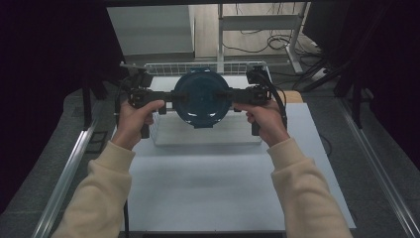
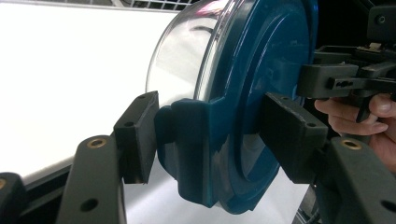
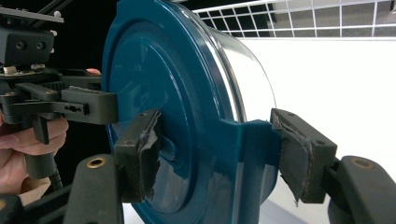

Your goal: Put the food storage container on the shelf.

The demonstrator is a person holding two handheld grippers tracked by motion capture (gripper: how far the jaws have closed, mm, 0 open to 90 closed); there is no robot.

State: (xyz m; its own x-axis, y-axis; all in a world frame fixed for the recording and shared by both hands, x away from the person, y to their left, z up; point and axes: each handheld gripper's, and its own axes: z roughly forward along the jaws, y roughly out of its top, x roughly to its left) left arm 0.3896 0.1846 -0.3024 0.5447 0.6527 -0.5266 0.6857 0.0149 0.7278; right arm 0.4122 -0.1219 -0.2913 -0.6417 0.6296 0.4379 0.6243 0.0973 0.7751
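Note:
A round clear container with a teal-blue lid [image 1: 200,96] hangs in the air over the far part of the table, lid facing me. My left gripper [image 1: 171,96] clamps its left rim and my right gripper [image 1: 233,95] clamps its right rim. In the left gripper view the left gripper [image 2: 215,135] has one pad on the lid's side clasp [image 2: 187,140] and the other on the lid's face. In the right gripper view the right gripper [image 3: 222,158], with worn pads [image 3: 299,158], squeezes the lid [image 3: 163,93] and its clasp the same way. Both are shut on the container.
A white wire basket [image 1: 198,67] stands on the white table [image 1: 213,183] right under and behind the container. Metal rails [image 1: 64,178] run along both table sides. Cables and a stand's legs lie on the floor beyond the far edge.

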